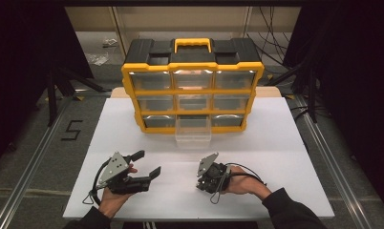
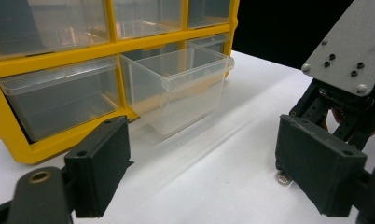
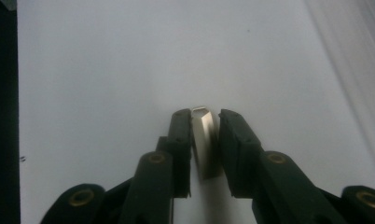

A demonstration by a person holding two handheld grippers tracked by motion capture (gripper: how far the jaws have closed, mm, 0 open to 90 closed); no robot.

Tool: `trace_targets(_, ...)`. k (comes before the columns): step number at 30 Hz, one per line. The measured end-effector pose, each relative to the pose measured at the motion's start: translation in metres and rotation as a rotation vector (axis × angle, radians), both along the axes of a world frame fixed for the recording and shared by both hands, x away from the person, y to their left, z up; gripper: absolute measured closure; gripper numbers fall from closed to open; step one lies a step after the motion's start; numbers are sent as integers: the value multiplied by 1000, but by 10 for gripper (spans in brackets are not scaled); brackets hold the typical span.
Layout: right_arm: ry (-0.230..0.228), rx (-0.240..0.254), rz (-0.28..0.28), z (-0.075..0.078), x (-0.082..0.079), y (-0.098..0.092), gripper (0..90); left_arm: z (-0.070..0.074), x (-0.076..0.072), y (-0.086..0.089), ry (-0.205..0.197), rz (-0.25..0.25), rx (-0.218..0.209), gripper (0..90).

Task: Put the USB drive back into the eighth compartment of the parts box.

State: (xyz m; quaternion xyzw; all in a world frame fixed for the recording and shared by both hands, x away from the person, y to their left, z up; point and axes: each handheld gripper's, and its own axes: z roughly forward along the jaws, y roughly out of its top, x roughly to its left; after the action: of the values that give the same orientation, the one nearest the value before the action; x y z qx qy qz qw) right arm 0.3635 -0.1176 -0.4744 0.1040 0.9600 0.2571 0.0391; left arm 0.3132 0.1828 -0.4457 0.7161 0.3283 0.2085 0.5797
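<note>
On the white rectangular desk [image 1: 133, 119] a yellow and black plastic organizer cabinet with clear drawers [image 1: 193, 85] is standing at the far side. Its bottom middle drawer, a clear plastic box [image 1: 193, 132], is sticking out of the cabinet toward the person.

The right tongs [image 3: 205, 122] are pointing down to the desk surface, in front of the open drawer and a little to its right in the high view. Between the two black jaws a small silver metal nut [image 3: 206, 142] is sitting on its edge. The jaws are standing narrow, and both pads seem to be pressing on the flat sides of the nut, so the tongs are holding it. The nut is still low at the white surface; whether it is touching the desk, one cannot tell. In the left gripper view the same nut [image 2: 283, 177] is showing as a small shiny piece on the desk under the right tongs [image 2: 293, 161].

The left tongs [image 2: 202, 172] are resting near the front left part of the desk, in the person's left hand [image 1: 114, 198]. Their jaws are standing wide apart and nothing is between them. They are looking toward the open drawer and the other tongs.

The person's right hand [image 1: 240, 180] is gripping the body of the right tongs, and a black cable [image 1: 250, 171] is looping beside it.
</note>
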Motion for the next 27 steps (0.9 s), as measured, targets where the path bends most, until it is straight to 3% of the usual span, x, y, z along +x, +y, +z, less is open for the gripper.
trace_targets(11,-31,-12,19,2,-3,1,790,0,0,0,1,-1,1,175)
trace_targets(17,-68,43,1,11,-3,-1,790,0,-1,0,0,0,-3,176)
trace_targets(27,-155,176,-68,30,1,-6,790,0,-2,-1,-13,-3,8,175)
